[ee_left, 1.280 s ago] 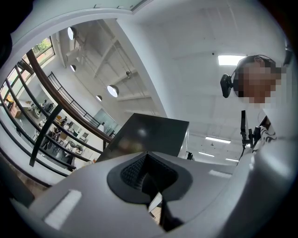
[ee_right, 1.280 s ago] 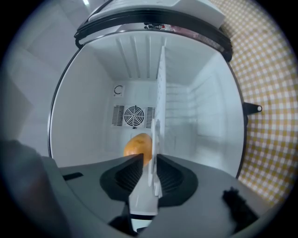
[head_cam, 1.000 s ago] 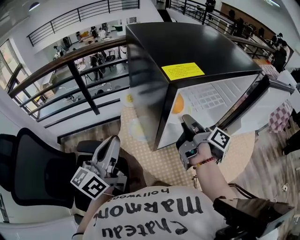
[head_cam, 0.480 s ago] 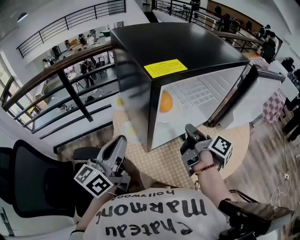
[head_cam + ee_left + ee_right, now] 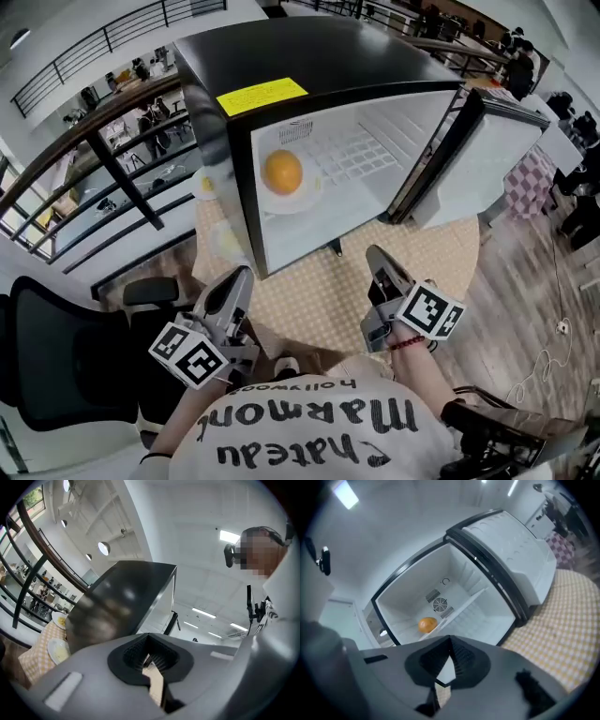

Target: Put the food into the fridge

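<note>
A black mini fridge [image 5: 309, 56] stands on a checked tablecloth, its door [image 5: 487, 159] swung open to the right. Inside, an orange [image 5: 283, 172] lies on a white plate [image 5: 307, 195]; the right gripper view also shows the orange [image 5: 427, 625] on the shelf. My right gripper [image 5: 375, 255] hangs in front of the opening, well short of it. Its jaws have just been closing and are shut with nothing between them [image 5: 451, 660]. My left gripper [image 5: 242, 277] is low at the fridge's left front corner, shut and empty [image 5: 151, 658].
Two white plates with food [image 5: 208, 186] [image 5: 223, 242] sit on the cloth left of the fridge. A black office chair [image 5: 56, 356] stands at lower left. A dark railing [image 5: 103, 131] runs behind. The table's edge [image 5: 469, 281] curves round at right.
Both grippers have drawn back from the fridge toward me. The right one has rolled, so its marker cube now faces up. The fridge's inside and the orange are now in fuller view.
</note>
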`<action>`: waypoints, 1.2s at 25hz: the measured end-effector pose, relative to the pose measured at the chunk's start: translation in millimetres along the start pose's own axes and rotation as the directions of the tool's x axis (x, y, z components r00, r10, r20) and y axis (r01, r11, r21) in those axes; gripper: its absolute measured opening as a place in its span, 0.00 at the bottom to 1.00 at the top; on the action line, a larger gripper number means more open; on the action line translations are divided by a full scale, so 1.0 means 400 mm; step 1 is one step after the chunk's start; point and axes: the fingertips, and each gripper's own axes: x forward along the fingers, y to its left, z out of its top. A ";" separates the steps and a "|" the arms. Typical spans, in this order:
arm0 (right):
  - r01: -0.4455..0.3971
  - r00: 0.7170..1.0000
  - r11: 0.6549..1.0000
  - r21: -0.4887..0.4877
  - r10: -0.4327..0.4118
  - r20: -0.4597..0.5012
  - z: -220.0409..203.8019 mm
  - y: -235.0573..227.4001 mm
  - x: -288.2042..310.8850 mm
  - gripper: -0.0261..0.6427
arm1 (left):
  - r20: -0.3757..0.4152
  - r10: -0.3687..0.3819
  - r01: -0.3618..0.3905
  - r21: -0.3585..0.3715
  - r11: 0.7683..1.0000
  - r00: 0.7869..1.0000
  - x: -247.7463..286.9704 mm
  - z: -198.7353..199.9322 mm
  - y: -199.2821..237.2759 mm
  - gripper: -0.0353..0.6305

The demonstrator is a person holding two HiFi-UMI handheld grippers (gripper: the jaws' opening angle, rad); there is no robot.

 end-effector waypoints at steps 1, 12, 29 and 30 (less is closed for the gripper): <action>0.007 1.000 0.999 -0.054 -0.008 -0.005 0.005 -0.011 -0.028 0.06 | -0.002 0.001 -0.001 0.001 1.000 1.000 0.001 -0.015 -0.023 0.06; -0.053 0.990 0.967 -0.249 0.018 -0.141 0.012 -0.110 -0.296 0.06 | 0.039 0.100 -0.099 -0.023 0.995 0.994 -0.055 -0.208 -0.286 0.06; -0.213 0.936 0.948 -0.236 0.128 -0.329 -0.155 -0.109 -0.500 0.06 | 0.007 0.172 -0.171 -0.052 0.984 0.985 -0.179 -0.423 -0.492 0.06; -0.218 0.935 0.948 -0.232 0.134 -0.329 -0.155 -0.106 -0.506 0.06 | 0.012 0.175 -0.174 -0.050 0.983 0.985 -0.187 -0.423 -0.498 0.06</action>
